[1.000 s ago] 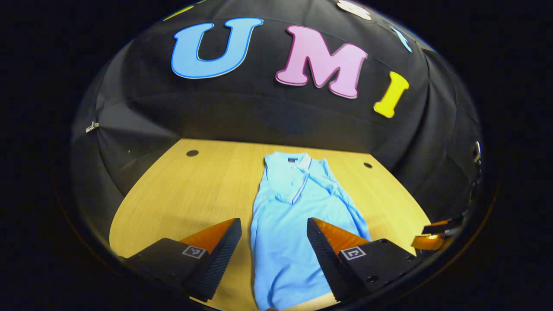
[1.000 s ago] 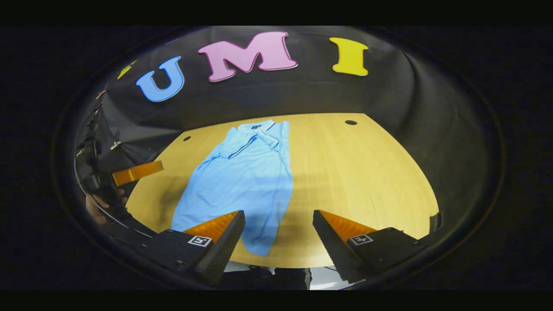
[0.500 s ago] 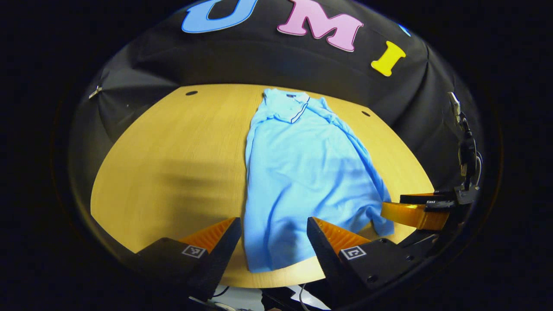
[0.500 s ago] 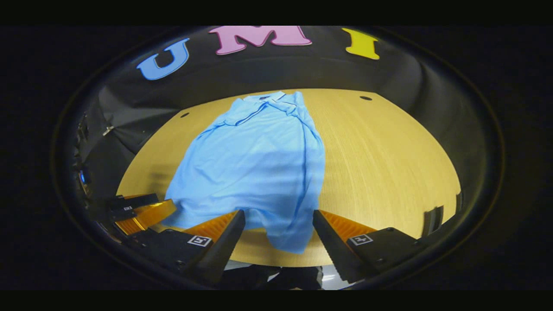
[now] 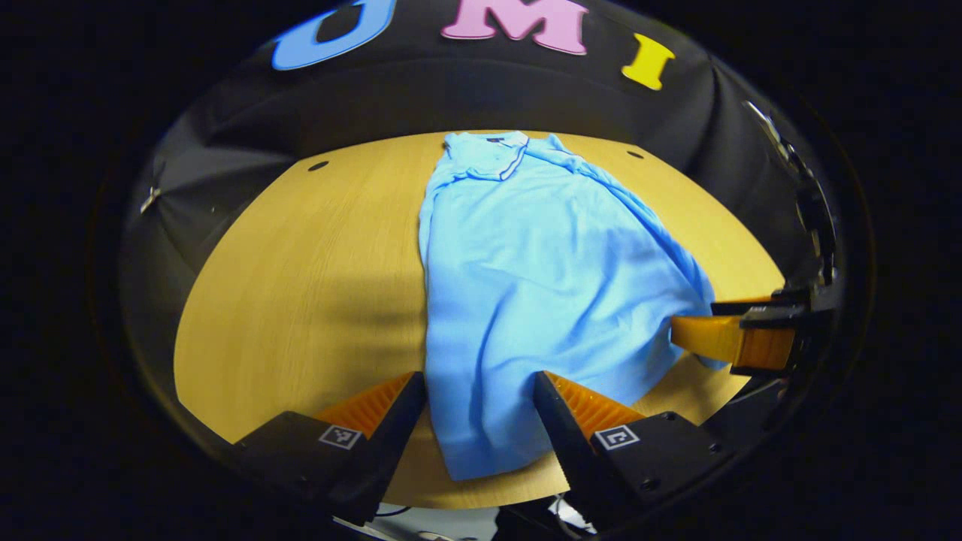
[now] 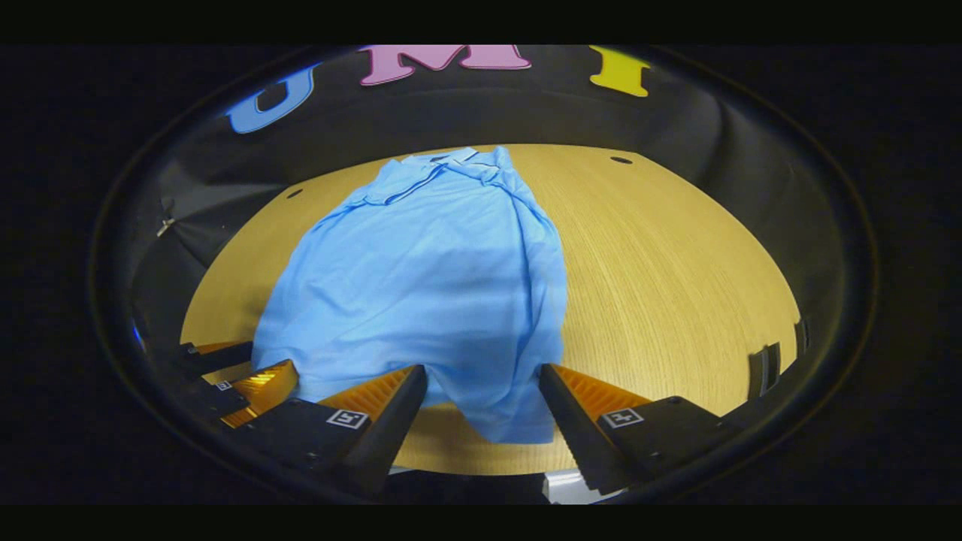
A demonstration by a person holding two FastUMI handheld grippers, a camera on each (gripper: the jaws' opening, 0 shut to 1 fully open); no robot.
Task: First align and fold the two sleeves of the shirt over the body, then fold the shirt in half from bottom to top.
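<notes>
Light-blue polo shirt (image 5: 526,278) lying flat on the wooden bench (image 5: 301,255), collar toward the booth wall, hem near the front edge, both sleeves folded in over the body. Left gripper (image 5: 477,421) — fingers spread wide, nothing between them pressed — poised with the shirt's lower left hem corner lying in the gap. Right gripper (image 6: 481,413), in the right gripper view, likewise parted, the lower right hem corner lying between its fingers. In the left gripper view the right gripper (image 5: 733,338) appears at the shirt's right edge; whether it touches the cloth cannot be told.
</notes>
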